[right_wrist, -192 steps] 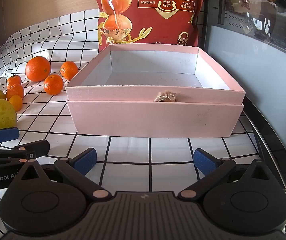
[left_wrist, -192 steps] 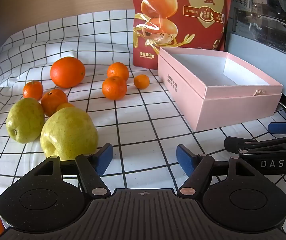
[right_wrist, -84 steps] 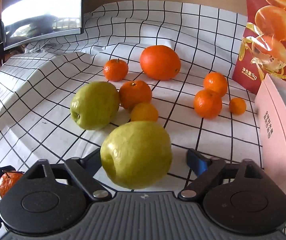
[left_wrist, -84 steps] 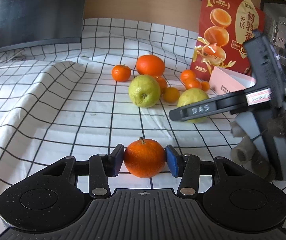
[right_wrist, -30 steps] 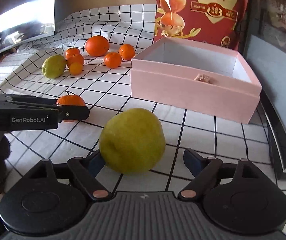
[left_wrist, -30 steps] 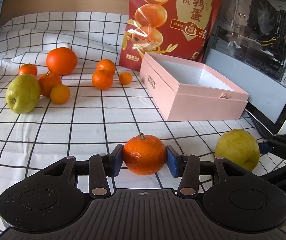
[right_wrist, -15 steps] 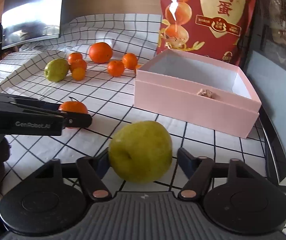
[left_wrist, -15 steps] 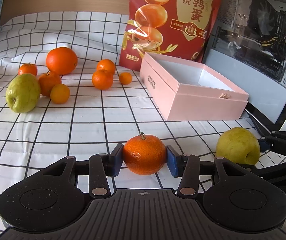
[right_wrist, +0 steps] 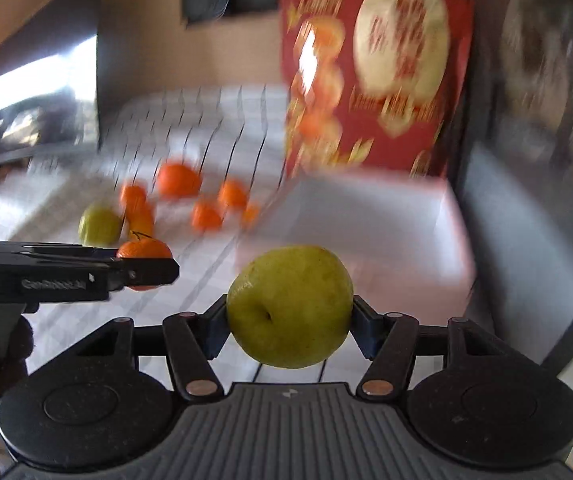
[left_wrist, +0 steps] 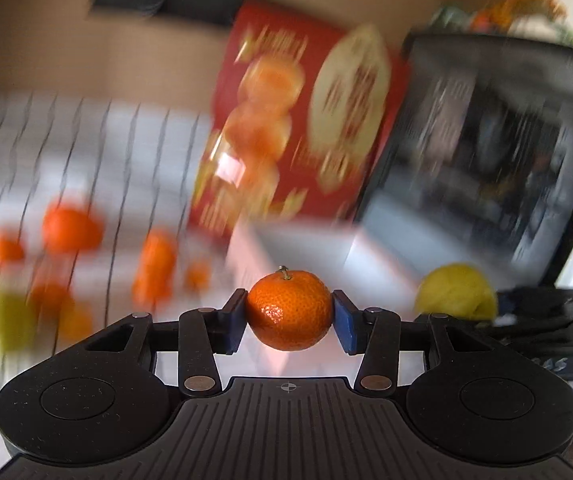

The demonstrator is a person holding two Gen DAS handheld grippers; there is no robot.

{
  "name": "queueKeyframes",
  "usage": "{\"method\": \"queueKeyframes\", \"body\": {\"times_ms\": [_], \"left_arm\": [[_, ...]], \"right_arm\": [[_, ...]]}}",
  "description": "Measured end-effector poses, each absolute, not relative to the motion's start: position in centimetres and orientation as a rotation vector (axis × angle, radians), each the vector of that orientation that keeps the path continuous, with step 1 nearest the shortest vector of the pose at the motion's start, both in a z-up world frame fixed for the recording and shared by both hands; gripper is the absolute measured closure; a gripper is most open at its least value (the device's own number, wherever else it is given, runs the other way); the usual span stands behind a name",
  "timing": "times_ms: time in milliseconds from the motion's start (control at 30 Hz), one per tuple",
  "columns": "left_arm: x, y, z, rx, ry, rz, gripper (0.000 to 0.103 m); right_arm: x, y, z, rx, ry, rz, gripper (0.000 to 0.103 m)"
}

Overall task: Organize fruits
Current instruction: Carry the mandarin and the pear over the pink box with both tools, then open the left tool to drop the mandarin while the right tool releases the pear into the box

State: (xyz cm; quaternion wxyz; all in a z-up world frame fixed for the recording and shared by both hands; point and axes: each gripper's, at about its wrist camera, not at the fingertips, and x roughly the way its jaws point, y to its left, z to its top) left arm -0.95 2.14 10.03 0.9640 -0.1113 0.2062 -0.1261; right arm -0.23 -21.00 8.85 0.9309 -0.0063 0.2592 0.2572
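My left gripper point(left_wrist: 289, 317) is shut on a small orange mandarin point(left_wrist: 289, 309) and holds it in the air in front of the pink box point(left_wrist: 298, 248). My right gripper point(right_wrist: 289, 325) is shut on a green pear point(right_wrist: 289, 305), also lifted, with the pink box point(right_wrist: 366, 216) just beyond it. The pear shows at the right of the left wrist view point(left_wrist: 455, 291). The mandarin shows at the left of the right wrist view point(right_wrist: 143, 250). Both views are blurred by motion.
Several oranges point(right_wrist: 177, 179) and a second green pear point(right_wrist: 99, 224) lie on the checked cloth point(right_wrist: 222, 120) to the left. A red snack bag point(right_wrist: 370, 68) stands behind the box. A dark computer case point(left_wrist: 486, 152) is at the right.
Both grippers have risen from the cloth with their fruit and tilted up; the box now sits lower and closer in both views. The grips are unchanged.
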Motion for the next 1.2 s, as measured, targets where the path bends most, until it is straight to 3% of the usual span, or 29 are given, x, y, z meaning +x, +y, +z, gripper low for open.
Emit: {"method": "queueKeyframes", "body": {"times_ms": [200,333,533,833,1200], "left_arm": [[9.3,0.5,14.5,-0.189,0.479,-0.292,0.053],[13.6,-1.6,12.6,-0.101,0.608,-0.257,0.053],[17.8,-2.6,9.2,-0.199,0.759,-0.283,0.053],[19.3,-2.9,7.0,-0.157,0.806,-0.249,0.053],[18.3,-3.2,6.9,-0.129,0.801,-0.279,0.053]], "right_arm": [[6.7,-20.8,13.9,0.029,0.506,0.371,0.042],[11.4,-20.2,13.1,0.028,0.579,0.272,0.042],[14.2,-19.8,9.2,0.012,0.695,0.259,0.041],[15.1,-18.4,4.1,-0.075,0.823,0.298,0.042],[15.5,-18.6,3.3,-0.014,0.875,0.297,0.040]]}}
